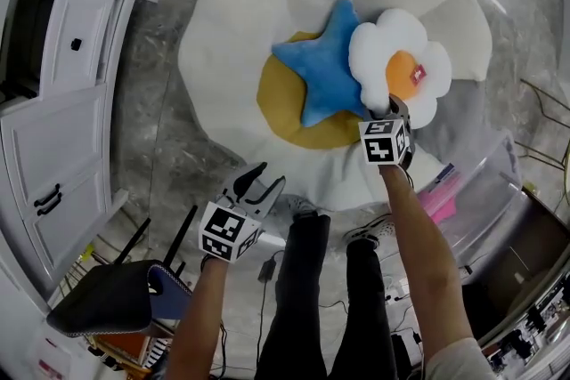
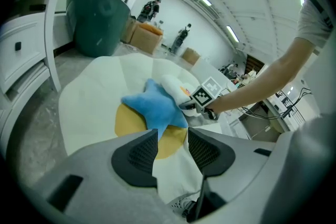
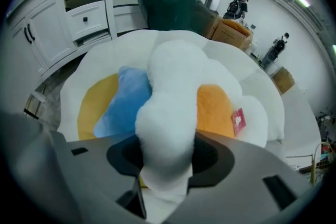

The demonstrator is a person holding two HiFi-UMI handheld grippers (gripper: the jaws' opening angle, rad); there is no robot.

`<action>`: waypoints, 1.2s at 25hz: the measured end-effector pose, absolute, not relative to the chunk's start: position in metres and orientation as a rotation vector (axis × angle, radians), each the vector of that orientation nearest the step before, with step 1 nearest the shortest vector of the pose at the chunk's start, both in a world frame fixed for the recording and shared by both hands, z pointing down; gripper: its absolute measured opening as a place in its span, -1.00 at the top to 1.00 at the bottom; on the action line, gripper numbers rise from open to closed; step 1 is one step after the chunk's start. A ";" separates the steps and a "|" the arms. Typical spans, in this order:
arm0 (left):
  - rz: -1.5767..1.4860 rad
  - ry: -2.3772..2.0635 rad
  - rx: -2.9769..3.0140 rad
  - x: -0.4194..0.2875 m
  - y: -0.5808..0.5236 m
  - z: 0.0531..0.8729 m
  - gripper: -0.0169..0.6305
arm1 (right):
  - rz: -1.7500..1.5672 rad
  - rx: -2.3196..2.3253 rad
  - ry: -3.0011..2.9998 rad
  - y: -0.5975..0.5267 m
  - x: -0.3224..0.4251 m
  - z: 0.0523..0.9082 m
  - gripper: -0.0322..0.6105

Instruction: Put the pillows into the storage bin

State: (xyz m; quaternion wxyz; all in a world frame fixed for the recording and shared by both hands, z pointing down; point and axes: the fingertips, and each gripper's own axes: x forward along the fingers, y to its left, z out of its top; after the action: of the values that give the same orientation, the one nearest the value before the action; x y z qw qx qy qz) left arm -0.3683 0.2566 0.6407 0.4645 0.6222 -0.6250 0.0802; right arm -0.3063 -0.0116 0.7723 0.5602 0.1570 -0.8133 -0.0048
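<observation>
Bare forearms reach out from the bottom of the head view, each hand carrying a grey two-jaw tool with a marker cube. Of these, the right gripper (image 1: pixel 392 107) points steeply down and pinches a puffy lobe of the white plush flower-shaped pillow (image 1: pixel 396 49); in the right gripper view that lobe fills the gap and bulges round both dark pads. This pillow has an orange centre (image 1: pixel 403 67) with a small red tag (image 1: pixel 418 74) beside it, and it rests toward the right edge of the large round white floor cushion (image 1: pixel 240 31), leaning over one arm of the blue plush star-shaped pillow (image 1: pixel 325 71). That star lies across the cushion's yellow middle disc (image 1: pixel 285 120). By the cushion's near edge the left gripper (image 1: pixel 270 176) hangs with its jaws spread and nothing between them; the left gripper view shows the star and the yellow disc through the gap, well beyond the pads. Beyond the cushion's far edge stands the dark green round bin (image 2: pixel 97 18), apart from both pillows. Grey marbled floor (image 1: pixel 151 102) surrounds the cushion, a white panelled cabinet (image 1: pixel 53 147) stands at the left, and the person's dark-trousered legs (image 1: pixel 303 280) show between the arms.
</observation>
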 end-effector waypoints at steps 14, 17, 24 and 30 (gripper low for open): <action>-0.478 -1.395 1.262 -0.370 0.204 0.623 0.17 | -0.179 0.204 -2.084 0.069 -0.256 0.709 0.40; -0.518 -1.351 1.245 -0.363 0.190 0.621 0.09 | -0.175 0.184 -2.116 0.096 -0.247 0.701 0.40; -0.656 -1.280 1.029 -0.343 0.154 0.633 -0.08 | -0.205 0.107 -2.181 0.142 -0.237 0.681 0.38; -0.642 -1.357 0.926 -0.335 0.143 0.639 -0.09 | -0.265 0.004 -2.243 0.165 -0.222 0.662 0.37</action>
State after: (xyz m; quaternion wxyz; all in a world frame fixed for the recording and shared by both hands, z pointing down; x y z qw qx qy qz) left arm -0.3347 0.1432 0.6393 0.6356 0.4053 -0.5940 -0.2810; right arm -0.2216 0.1648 0.6619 0.4274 0.0017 -0.8978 -0.1060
